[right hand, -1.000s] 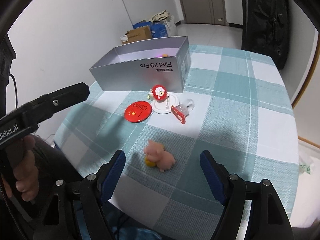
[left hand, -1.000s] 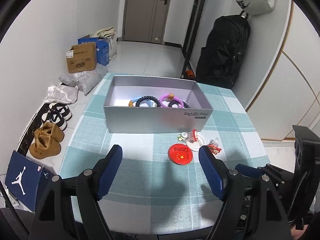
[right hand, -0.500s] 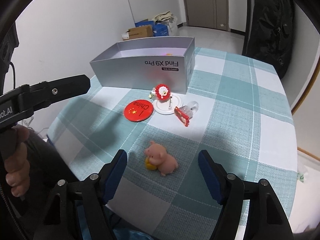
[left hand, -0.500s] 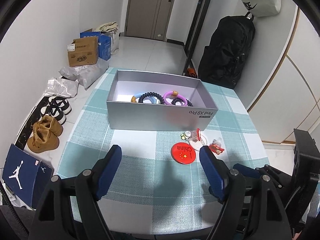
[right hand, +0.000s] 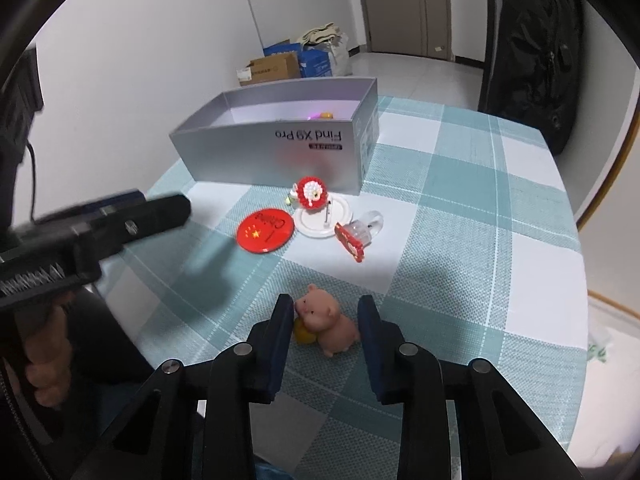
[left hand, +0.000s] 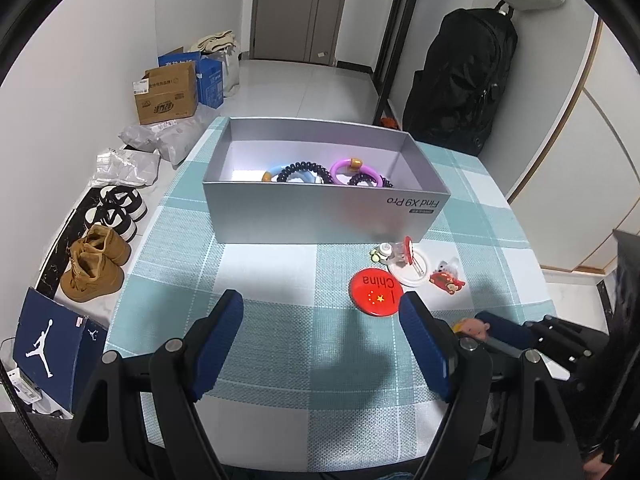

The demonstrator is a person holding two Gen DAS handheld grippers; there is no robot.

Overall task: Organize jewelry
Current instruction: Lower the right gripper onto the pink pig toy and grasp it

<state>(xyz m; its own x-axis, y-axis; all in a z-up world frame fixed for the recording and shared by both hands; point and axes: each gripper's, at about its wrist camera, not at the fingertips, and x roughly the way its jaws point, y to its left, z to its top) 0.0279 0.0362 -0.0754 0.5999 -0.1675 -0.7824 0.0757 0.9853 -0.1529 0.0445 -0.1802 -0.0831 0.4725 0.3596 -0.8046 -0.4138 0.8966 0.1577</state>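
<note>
The small pink rubbery pig figurine point(right hand: 329, 325) lies on the checked-cloth bench point(right hand: 460, 240), well in front of the silver cardboard box point(right hand: 280, 148), nearer than the round red flag badge point(right hand: 265, 231). The right gripper point(right hand: 325, 320) brackets it, fingers point(right hand: 282, 340) half closed, the left one apparently touching the snout, the right just clear. It looks light, soft and squashy; a gentle pinch across the plump body should hold. The left gripper point(left hand: 320, 332) hovers with fingers spread wide, empty, short of the box.
</note>
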